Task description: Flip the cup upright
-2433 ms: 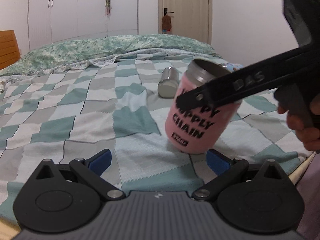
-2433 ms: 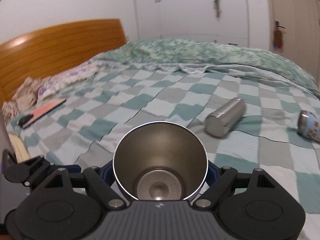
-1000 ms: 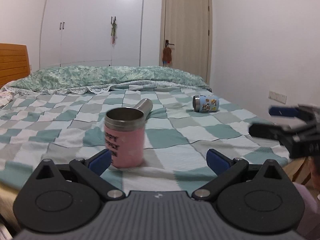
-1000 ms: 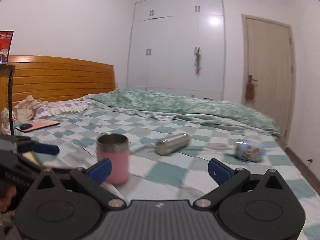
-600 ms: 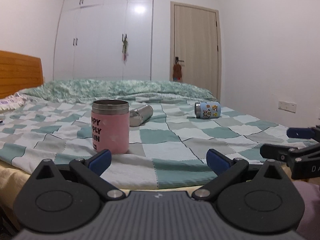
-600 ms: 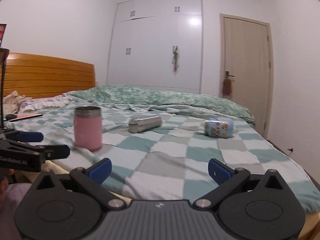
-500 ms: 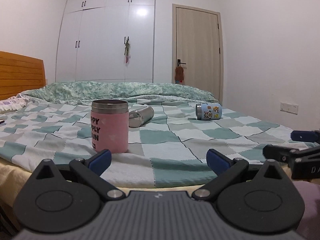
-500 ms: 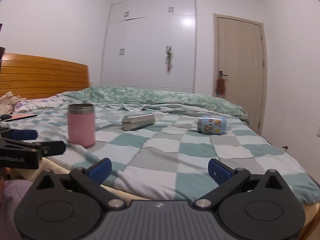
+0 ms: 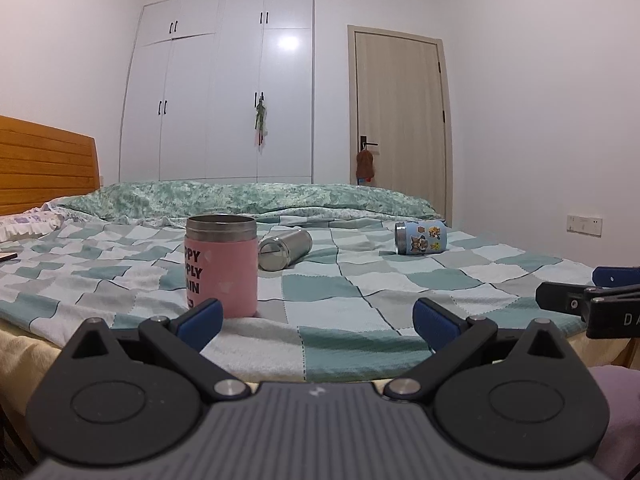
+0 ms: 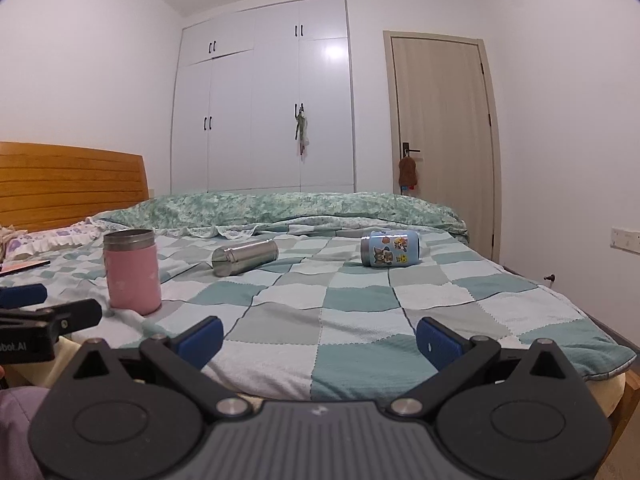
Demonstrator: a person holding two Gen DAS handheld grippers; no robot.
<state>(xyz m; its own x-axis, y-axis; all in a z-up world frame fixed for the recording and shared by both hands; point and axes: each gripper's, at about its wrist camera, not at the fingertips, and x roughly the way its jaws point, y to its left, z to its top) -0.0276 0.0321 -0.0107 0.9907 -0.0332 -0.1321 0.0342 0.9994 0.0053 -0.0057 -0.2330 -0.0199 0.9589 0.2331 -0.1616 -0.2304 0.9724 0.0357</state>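
Both tools are wide open and holding nothing. The left tool (image 9: 316, 318) sits at the bottom of its frame with its blue pads spread far apart, just short of the bed's edge and touching nothing. The right tool (image 10: 320, 338) is the same, pads spread wide over the near edge of the checkered blanket (image 10: 360, 300). The pink cup (image 9: 221, 266) stands upright on the blanket, mouth up, left of centre in the left wrist view and at middle left in the right wrist view, clear of both tools. Behind it a steel bottle (image 9: 285, 249) lies on its side, and a blue cartoon cup (image 9: 420, 237) lies tipped over further right.
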